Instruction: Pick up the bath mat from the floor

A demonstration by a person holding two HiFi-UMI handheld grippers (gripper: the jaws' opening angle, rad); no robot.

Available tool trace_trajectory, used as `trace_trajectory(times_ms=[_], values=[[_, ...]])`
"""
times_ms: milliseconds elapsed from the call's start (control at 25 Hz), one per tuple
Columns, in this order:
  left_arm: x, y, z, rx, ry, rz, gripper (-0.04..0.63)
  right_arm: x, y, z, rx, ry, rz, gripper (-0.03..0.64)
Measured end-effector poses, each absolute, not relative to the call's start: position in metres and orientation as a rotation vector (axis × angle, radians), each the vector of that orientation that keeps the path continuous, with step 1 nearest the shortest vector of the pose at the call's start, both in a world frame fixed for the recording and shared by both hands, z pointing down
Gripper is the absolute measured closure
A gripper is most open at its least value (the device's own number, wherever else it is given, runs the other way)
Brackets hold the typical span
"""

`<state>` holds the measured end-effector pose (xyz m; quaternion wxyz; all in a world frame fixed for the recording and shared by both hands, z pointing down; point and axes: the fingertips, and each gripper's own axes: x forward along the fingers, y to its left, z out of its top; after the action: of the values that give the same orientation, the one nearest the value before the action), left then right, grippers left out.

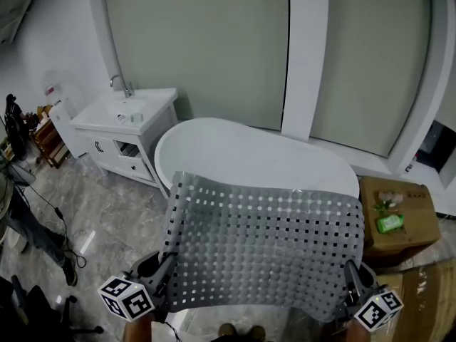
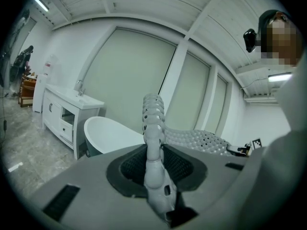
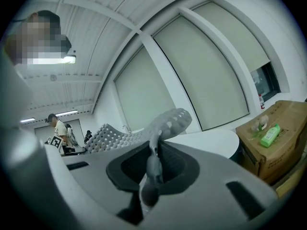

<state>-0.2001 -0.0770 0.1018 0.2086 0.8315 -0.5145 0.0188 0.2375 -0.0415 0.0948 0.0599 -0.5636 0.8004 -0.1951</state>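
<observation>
Since the left gripper (image 1: 162, 269) at seven o'clock and right gripper (image 1: 351, 280) at five o'clock each clamp a bath mat (image 1: 263, 248) corner above the floor (image 1: 107, 212), pickup looks complete.

Your head camera looks steeply down on the white oval bathtub (image 1: 235, 155) from its near side. Each gripper camera rides close behind its own jaws and faces across that tub. All three views share it and the grey perforated rubber bath mat (image 1: 263, 241).
</observation>
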Motion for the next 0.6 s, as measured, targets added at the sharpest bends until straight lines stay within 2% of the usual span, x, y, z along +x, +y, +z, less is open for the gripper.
trace_trajectory(times_ms=[600], values=[[-0.200,-0.061,0.078,2.358,-1.416,0.073,0.500,0.235,-0.017,0.070,-1.713,2.439,-0.536,0.574]])
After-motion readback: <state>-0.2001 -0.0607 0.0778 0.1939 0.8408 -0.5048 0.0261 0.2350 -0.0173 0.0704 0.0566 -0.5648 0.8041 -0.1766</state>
